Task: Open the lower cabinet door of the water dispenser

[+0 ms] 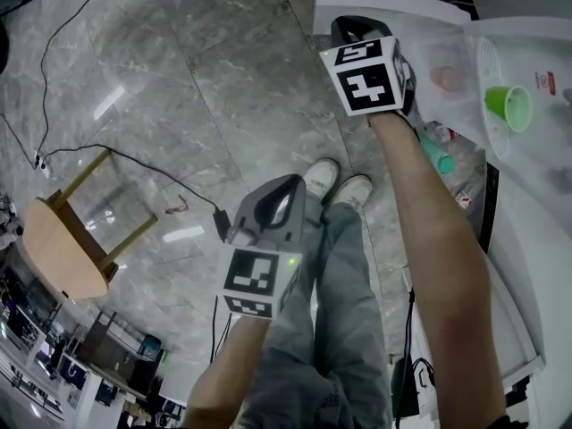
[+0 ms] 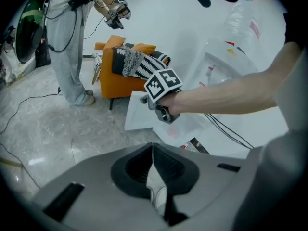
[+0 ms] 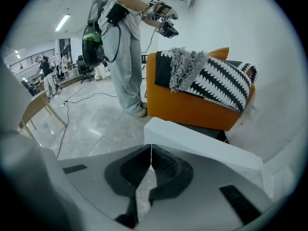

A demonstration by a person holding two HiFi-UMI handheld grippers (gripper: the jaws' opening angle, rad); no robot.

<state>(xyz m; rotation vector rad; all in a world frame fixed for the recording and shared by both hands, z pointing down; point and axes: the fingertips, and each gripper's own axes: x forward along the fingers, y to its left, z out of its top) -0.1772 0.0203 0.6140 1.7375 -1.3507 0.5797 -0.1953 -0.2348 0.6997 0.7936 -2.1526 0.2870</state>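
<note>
At the right edge, water dispenser (image 1: 523, 266): a white unit, seen from above.
Lower cabinet door (image 1: 393, 3): a white panel swung out from the dispenser body and already open. Its top edge lies just past the right gripper's tips.
Right gripper (image 3: 151, 150): jaws pressed together with nothing between them. It is held close beside the open door, and whether it touches the door cannot be told.
Left gripper (image 2: 153, 150): jaws also closed and empty. It is held over the person's legs, well apart from the dispenser.
Writing: a small red and white label (image 1: 545, 83) sits on the dispenser top, its print too small to read. Each marker cube (image 1: 368, 77) carries bold black and white square patterns, no words.
Green cup (image 1: 508, 105): it stands on the dispenser's upper shelf. Its contents cannot be made out.
Pink cup (image 1: 447, 79): pale and blurred, to the left of the green one. Its contents are unclear.
Teal bottle (image 1: 438, 156): it lies low inside the opened cabinet space beside other small bottles. Their labels are illegible.
Floor (image 1: 179, 70): grey polished marble crossed by black cables.
White shoes (image 1: 340, 186): the person's own, between the two grippers.
Wooden table (image 1: 63, 248): round-edged, at far left.
Orange armchair (image 3: 192, 107): beyond the door, draped with a black and white patterned throw (image 3: 224, 83).
Second person (image 3: 125, 47): stands by the armchair and holds another pair of grippers.
</note>
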